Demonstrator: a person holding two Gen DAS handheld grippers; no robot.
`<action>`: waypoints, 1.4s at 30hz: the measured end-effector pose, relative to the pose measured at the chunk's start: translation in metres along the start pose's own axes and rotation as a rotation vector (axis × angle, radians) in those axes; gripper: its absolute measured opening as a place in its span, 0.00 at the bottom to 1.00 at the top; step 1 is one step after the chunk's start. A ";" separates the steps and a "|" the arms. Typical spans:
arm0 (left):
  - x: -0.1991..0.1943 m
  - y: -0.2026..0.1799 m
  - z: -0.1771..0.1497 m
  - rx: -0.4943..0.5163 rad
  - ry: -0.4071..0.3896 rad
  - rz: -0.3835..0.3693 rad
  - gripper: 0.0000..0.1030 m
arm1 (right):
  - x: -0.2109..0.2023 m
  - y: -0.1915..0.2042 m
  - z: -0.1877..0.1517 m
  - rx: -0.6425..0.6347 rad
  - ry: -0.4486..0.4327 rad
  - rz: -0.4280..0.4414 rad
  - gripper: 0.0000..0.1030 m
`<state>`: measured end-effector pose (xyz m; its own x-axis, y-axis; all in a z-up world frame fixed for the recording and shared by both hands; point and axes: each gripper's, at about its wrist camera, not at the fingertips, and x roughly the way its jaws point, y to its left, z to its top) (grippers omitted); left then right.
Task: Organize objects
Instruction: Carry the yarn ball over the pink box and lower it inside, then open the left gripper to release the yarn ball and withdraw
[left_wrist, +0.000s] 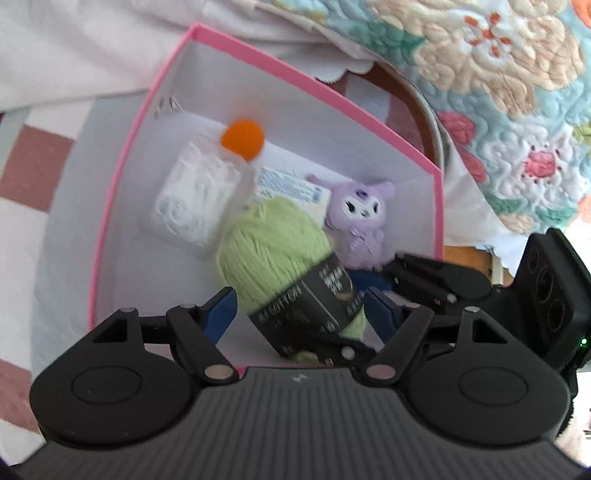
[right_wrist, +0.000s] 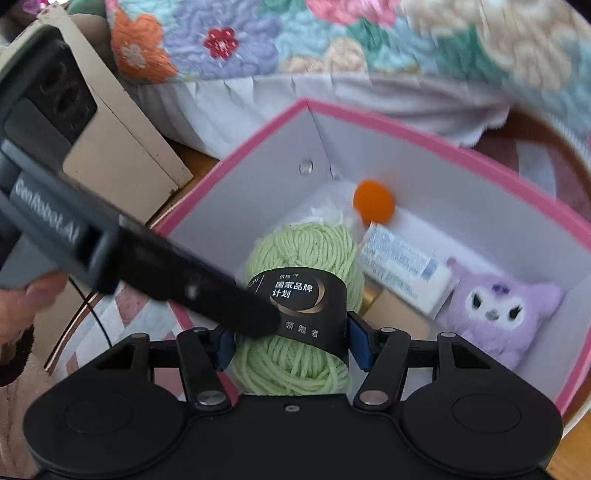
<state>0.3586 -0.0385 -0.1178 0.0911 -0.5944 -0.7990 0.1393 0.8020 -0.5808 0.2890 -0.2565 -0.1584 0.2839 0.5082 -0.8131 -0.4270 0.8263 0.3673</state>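
A ball of green yarn (left_wrist: 269, 243) with a black paper band hangs low inside a pink box with white walls (left_wrist: 332, 122). My right gripper (right_wrist: 291, 345) is shut on the yarn (right_wrist: 306, 251), blue pads pressing both sides at the band. My left gripper (left_wrist: 303, 314) straddles the same ball from the other side, open, with a small gap beside its pads. One left finger (right_wrist: 221, 295) crosses the right wrist view. On the box floor lie a purple plush (left_wrist: 358, 221), a clear container with an orange top (left_wrist: 195, 192) and a white printed packet (left_wrist: 291, 188).
A floral quilt (left_wrist: 498, 74) hangs over the far side of the box (right_wrist: 258, 184). A beige cabinet (right_wrist: 122, 147) stands beyond its left corner. The box rests on a pink-and-white checked cloth (left_wrist: 29, 166). A person's hand (right_wrist: 22, 306) holds the left gripper.
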 end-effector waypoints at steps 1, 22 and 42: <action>0.000 0.001 0.002 0.005 -0.010 0.006 0.72 | 0.000 -0.001 0.000 0.008 0.000 0.011 0.63; 0.037 -0.019 0.003 0.228 -0.146 0.063 0.46 | -0.009 -0.009 -0.002 -0.027 0.092 -0.077 0.61; 0.072 -0.014 -0.019 0.065 -0.033 -0.035 0.39 | -0.036 -0.009 -0.039 0.102 -0.103 -0.328 0.64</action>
<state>0.3442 -0.0915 -0.1697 0.1172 -0.6248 -0.7719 0.2063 0.7756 -0.5965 0.2496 -0.2917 -0.1503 0.4787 0.2289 -0.8476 -0.2119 0.9670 0.1415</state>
